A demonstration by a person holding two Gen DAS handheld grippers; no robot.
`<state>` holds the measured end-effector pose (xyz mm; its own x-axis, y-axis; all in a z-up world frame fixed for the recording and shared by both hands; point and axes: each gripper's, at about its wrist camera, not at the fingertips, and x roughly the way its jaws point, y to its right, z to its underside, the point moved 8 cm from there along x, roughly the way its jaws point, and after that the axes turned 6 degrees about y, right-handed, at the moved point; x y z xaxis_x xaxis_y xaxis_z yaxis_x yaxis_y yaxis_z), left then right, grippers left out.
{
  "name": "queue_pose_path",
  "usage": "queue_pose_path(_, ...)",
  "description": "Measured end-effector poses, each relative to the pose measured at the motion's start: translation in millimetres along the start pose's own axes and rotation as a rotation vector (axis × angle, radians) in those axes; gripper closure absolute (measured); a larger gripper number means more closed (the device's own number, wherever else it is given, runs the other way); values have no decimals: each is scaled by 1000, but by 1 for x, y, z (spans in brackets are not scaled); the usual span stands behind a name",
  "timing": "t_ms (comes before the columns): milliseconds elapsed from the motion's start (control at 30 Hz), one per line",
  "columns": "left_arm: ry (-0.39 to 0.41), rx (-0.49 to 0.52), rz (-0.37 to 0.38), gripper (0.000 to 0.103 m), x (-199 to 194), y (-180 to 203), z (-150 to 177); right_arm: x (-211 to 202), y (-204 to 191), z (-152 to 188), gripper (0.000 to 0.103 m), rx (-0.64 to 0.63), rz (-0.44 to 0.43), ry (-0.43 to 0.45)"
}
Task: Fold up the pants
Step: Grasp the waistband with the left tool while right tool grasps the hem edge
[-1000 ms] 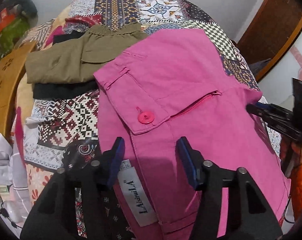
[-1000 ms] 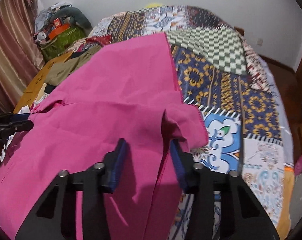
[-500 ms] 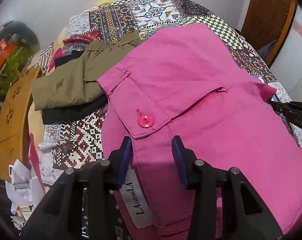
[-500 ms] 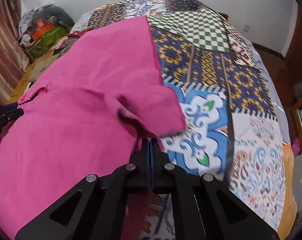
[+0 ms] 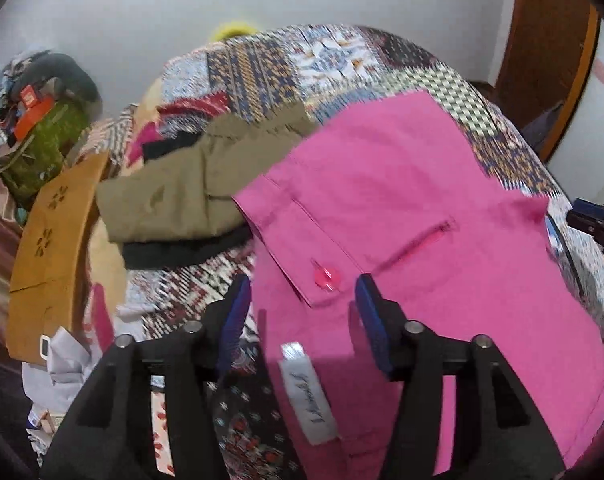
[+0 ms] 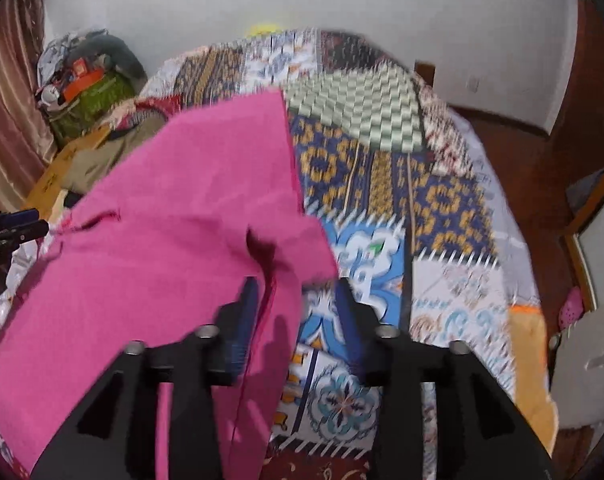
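Left wrist view: the left tool (image 5: 299,300) hangs over the near waistband of the bright pink cotton pants (image 5: 414,216), which lie spread on the patchwork quilted bed (image 5: 269,68). Its jaws have just been opening and stand apart, the pink button (image 5: 325,279) and white label (image 5: 308,394) between them, pads off the cloth. Folded olive-green trousers (image 5: 169,196) lie to the far left.

Right wrist view: the right tool (image 6: 297,304) has also just been opening; its jaws are moderately spread around the pants' (image 6: 173,232) near right edge, gripping nothing. The fabric's corner lies rumpled just beyond the fingertips.
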<state>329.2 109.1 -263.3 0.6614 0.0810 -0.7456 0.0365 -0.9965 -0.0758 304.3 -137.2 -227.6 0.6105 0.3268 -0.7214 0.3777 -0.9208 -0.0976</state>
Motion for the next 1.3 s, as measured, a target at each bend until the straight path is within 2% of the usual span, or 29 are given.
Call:
queue_pose_path(133, 6, -31, -19, 44, 9, -15, -11, -3, 0, -22, 51, 5, -9, 53)
queue_pose_path(333, -65, -103, 21, 44, 38, -23, -12, 18, -1, -43, 45, 14, -19, 77)
queue_pose_path(533, -178, -154, 100, 44, 69, -9, 3, 62, 2, -38, 45, 27, -29, -11)
queue_pose_path(600, -178, -158, 107, 44, 74, -7, 3, 79, 1, -29, 45, 46, -56, -63)
queue_pose_path(633, -183, -173, 136, 44, 76, -5, 3, 83, 1, -25, 45, 51, -61, -83)
queue_pose_path(700, -191, -182, 158, 48, 78, -2, 4, 94, -1, -14, 45, 73, -91, -128)
queue_pose_path(767, -186, -162, 163, 52, 78, 1, 5, 99, -3, -4, 52, 90, -122, -160)
queue_pose_path(800, -181, -151, 162, 52, 78, 2, 5, 102, -4, 2, 64, 97, -140, -177)
queue_pose_path(867, -169, -132, 158, 57, 76, 4, 4, 103, -6, 7, 70, 100, -157, -183)
queue_pose_path(933, -158, -117, 150, 59, 76, 5, 3, 99, -10, 7, 85, 65, -158, -176)
queue_pose_path(1033, -145, -79, 122, 62, 78, 7, 1, 96, -17, 12, 91, -7, -127, -171)
queue_pose_path(1167, -127, 8, 30, 75, 83, 10, -3, 93, -15, 18, 92, -78, -76, -175)
queue_pose_path(1300, -142, 11, 38, 74, 89, 10, -2, 87, -4, 23, 92, -47, -64, -183)
